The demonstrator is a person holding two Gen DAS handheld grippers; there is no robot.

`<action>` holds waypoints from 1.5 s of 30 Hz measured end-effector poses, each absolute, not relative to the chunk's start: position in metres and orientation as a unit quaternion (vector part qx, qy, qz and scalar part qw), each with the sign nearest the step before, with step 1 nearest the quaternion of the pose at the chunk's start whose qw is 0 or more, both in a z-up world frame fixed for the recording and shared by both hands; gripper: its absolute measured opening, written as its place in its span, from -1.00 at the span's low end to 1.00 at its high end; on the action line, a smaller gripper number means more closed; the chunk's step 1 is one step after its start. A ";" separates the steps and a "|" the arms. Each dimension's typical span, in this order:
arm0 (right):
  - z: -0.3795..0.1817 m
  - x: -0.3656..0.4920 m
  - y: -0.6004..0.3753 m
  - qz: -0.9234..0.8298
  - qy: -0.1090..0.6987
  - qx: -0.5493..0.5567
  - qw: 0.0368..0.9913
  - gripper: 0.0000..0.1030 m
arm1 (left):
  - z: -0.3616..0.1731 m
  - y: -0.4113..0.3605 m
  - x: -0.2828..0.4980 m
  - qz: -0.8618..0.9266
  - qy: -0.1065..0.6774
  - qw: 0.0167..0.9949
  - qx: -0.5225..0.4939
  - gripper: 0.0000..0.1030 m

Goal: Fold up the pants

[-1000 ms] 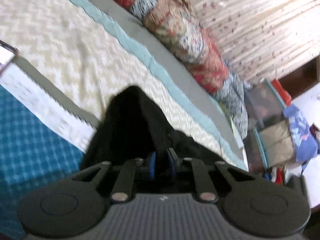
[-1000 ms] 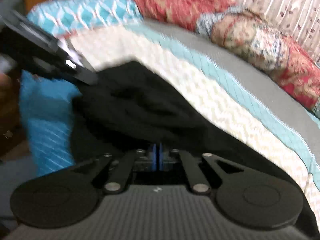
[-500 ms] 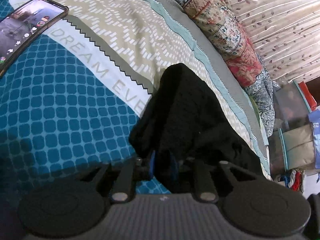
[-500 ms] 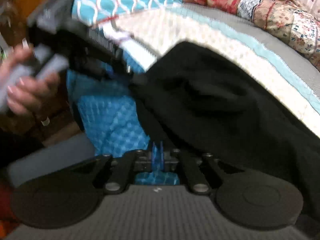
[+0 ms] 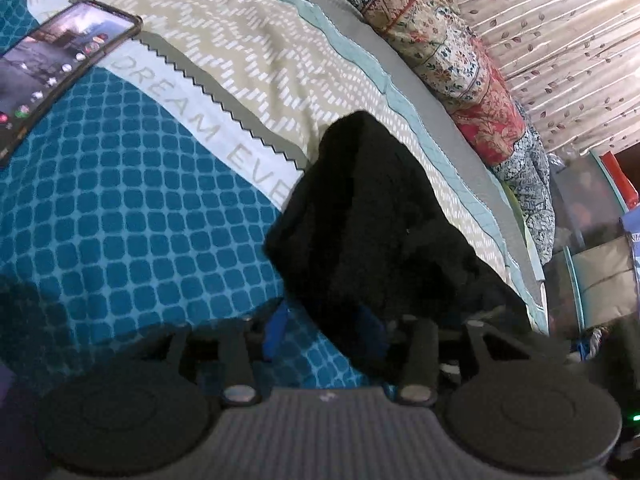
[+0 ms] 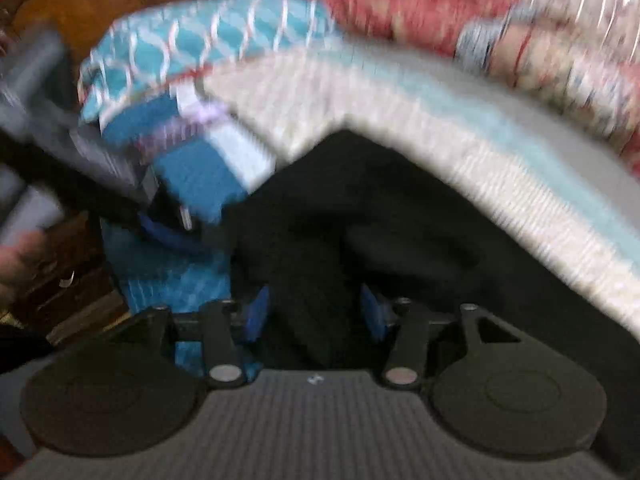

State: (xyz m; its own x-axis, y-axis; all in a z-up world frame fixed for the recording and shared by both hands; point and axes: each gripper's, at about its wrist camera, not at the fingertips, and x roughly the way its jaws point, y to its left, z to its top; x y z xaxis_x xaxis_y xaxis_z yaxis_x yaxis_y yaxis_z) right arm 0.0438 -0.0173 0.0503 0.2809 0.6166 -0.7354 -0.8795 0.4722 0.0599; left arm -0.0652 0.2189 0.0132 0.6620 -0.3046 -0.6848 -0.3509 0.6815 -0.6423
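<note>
The black pants (image 5: 372, 216) lie in a dark heap on the bed, directly in front of the left gripper (image 5: 326, 330) and stretching up and to the right of it. The L gripper's jaws have just been opening; its blue pads (image 5: 276, 328) now stand apart, w/ a fold of the pants between them, lying against the right pad, while the left pad is free over the bedcover (image 5: 120, 216), so the cloth looks released. The teal checked part of the bedcover is to the left of this gripper, and a phone (image 5: 60, 64) w/ lit screen lies far ahead-left on it. A patterned quilt roll (image 5: 456, 68) runs along the far right. In the right wrist view, very blurred, the right gripper (image 6: 316, 316) shows its blue pads apart too, w/ a strip of the pants between them; it seems not clenched. The other gripper is visible to its left.
</note>
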 end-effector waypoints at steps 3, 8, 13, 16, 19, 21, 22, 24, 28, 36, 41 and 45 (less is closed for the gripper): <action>0.049 0.035 -0.012 0.473 0.368 -0.172 0.782 -0.81 | 0.020 0.229 -0.071 0.025 0.399 0.825 -0.399 -0.16; 0.078 0.017 -0.015 0.495 0.345 -0.134 0.787 -0.92 | 0.028 0.247 -0.077 0.045 0.379 0.827 -0.412 -0.13; 0.033 0.030 -0.002 0.476 0.402 -0.134 0.771 -0.89 | 0.040 0.240 -0.062 0.026 0.371 0.831 -0.414 -0.13; 0.034 0.048 -0.019 0.476 0.432 -0.051 0.764 -0.88 | 0.052 0.221 -0.045 -0.002 0.372 0.843 -0.389 -0.13; 0.053 0.049 -0.051 0.466 0.420 -0.007 0.779 -0.57 | 0.058 0.196 -0.021 -0.035 0.381 0.851 -0.359 -0.11; 0.067 0.047 -0.080 0.441 0.400 0.013 0.803 -0.44 | 0.058 0.179 -0.005 -0.051 0.389 0.854 -0.342 -0.11; 0.071 0.048 -0.100 0.424 0.395 0.028 0.815 -0.44 | 0.058 0.172 0.001 -0.057 0.394 0.854 -0.335 -0.11; 0.076 0.053 -0.140 0.379 0.388 0.059 0.838 -0.44 | 0.053 0.158 0.015 -0.065 0.405 0.853 -0.321 -0.08; 0.072 0.050 -0.236 0.244 0.376 0.123 0.885 -0.43 | 0.040 0.141 0.036 -0.052 0.429 0.853 -0.294 -0.01; 0.060 0.024 -0.462 -0.063 0.302 0.333 0.891 -0.41 | 0.016 0.146 0.042 -0.013 0.459 0.834 -0.306 -0.04; 0.043 0.004 -0.545 -0.178 0.270 0.468 0.822 -0.34 | 0.021 0.140 0.043 0.012 0.471 0.833 -0.290 -0.03; 0.028 0.002 -0.576 -0.197 0.254 0.548 0.772 -0.09 | 0.023 0.133 0.049 0.027 0.480 0.833 -0.274 0.02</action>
State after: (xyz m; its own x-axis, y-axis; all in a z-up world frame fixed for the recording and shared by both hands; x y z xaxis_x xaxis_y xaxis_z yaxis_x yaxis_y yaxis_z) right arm 0.0022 -0.5763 0.0284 0.7933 -0.0258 -0.6082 0.5827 0.3214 0.7464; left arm 0.0492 0.1334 0.0228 0.5379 -0.2178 -0.8144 -0.3080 0.8485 -0.4303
